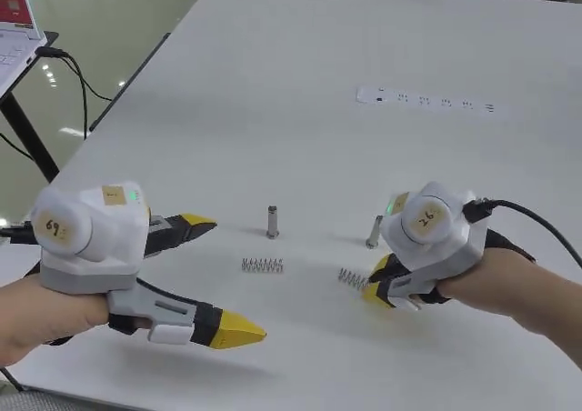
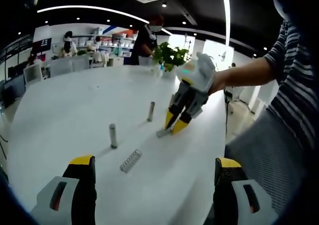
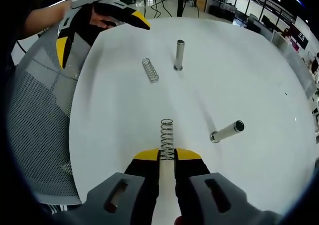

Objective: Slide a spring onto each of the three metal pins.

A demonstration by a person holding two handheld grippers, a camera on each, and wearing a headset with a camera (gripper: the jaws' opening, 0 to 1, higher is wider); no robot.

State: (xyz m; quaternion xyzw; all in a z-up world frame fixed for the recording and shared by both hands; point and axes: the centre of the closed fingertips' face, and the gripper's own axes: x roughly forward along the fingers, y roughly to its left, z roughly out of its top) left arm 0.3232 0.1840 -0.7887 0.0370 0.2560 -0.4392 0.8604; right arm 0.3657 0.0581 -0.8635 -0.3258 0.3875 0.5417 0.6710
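Note:
Two metal pins stand on the white table [image 1: 300, 138]: one [image 1: 272, 221] in the middle, the other [image 1: 375, 232] to its right. A loose spring [image 1: 262, 265] lies flat in front of the middle pin. My right gripper [image 1: 377, 288] is shut on the end of a second spring [image 1: 350, 277], which sticks out along the tabletop. In the right gripper view that spring [image 3: 167, 135] runs forward from the gripper [image 3: 167, 155], with the pins [image 3: 179, 55] [image 3: 227, 132] beyond. My left gripper [image 1: 223, 279] hovers open at the left, holding nothing, a short way from the loose spring [image 2: 130, 161].
A white power strip [image 1: 425, 100] lies flat at the far right of the table. A laptop [image 1: 14, 20] on a stand with black cables sits off the table's left edge. People and desks stand in the background of the left gripper view.

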